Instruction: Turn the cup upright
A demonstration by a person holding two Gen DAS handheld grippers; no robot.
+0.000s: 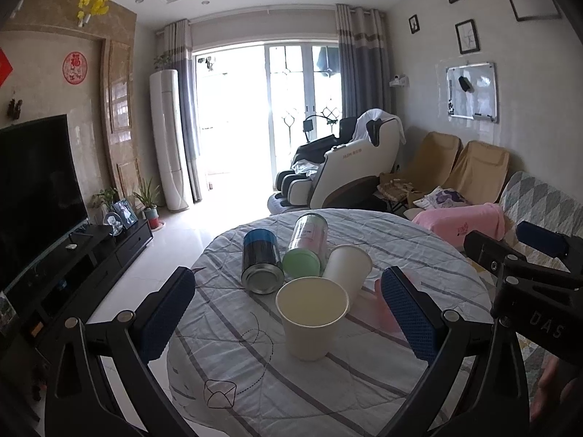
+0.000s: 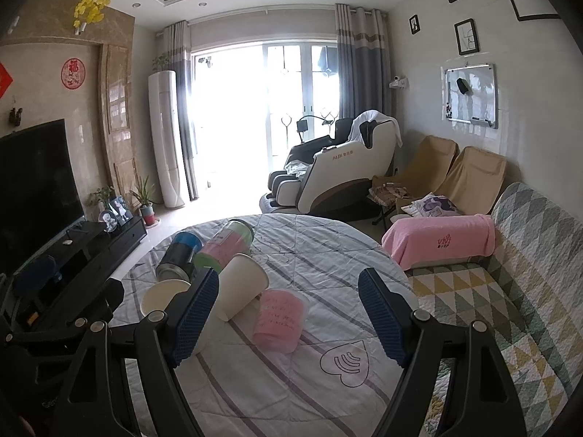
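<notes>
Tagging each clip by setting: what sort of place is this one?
A home living room, most likely: a flat-screen TV on a low stand, a massage chair by the balcony doors, and a quilt-covered sofa beside the cloth-covered round table.

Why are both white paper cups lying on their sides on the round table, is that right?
Not quite. Only one white paper cup lies tipped over; the nearer paper cup stands upright, mouth up, on the round table. The left wrist view shows it.
</notes>
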